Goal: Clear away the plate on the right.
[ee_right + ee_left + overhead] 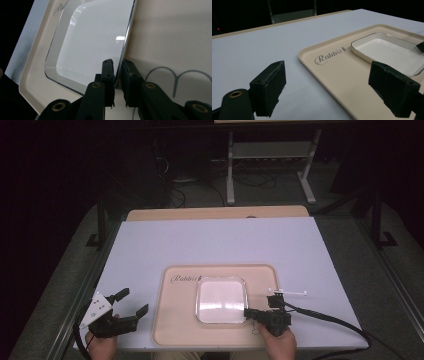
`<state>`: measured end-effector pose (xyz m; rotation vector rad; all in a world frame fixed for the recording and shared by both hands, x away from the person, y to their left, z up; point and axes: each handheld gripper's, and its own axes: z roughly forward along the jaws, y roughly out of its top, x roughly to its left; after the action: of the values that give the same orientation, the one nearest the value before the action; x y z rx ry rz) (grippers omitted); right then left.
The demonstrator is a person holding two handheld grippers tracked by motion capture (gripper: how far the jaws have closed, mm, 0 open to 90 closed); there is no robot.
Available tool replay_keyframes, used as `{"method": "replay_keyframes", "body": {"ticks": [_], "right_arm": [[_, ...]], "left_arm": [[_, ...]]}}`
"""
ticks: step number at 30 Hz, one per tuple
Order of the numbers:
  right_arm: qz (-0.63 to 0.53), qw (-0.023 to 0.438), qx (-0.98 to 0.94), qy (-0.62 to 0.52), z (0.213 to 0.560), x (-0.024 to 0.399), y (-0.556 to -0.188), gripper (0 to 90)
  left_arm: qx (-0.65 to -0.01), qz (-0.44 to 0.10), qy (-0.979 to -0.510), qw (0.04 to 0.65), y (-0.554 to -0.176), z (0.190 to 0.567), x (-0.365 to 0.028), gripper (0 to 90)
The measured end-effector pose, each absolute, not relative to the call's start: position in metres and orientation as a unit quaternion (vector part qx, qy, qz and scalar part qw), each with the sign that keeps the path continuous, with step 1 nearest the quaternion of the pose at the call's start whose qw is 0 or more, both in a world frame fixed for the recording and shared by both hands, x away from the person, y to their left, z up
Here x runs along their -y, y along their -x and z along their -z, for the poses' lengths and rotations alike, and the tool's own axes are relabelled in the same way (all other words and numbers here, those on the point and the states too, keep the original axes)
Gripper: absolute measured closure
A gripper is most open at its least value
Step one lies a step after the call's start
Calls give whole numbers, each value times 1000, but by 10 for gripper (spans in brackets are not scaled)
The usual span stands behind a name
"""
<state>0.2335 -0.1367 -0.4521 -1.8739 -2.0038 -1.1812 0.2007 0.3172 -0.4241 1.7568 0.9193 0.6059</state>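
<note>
Dish [220, 299], glossy white rounded square, on our beige tray [175, 330]; right gripper [248, 312] pinches its rim, left gripper [131, 302] gapes empty.

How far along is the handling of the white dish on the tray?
Done: the right tool has closed on the rim of the white dish, one jaw on each side of it. In hand: the dish appears to rest on the beige tray. Left: lifting or moving it; the left tool waits open beside the tray.
</note>
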Motion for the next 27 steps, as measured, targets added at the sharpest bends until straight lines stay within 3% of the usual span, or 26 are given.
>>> {"method": "replay_keyframes", "body": {"ticks": [4,19,27], "right_arm": [[397,72,670,623,452,137,-234,781],[437,37,671,597,436,154,-238,586],[451,10,677,582,425,166,-243,541]], "left_arm": [[-381,-252,-729,509,-201,424,-317,140],[-381,-251,-731,507,-201,424,-317,139],[-381,-251,-732,507,-201,425,-317,140]]}}
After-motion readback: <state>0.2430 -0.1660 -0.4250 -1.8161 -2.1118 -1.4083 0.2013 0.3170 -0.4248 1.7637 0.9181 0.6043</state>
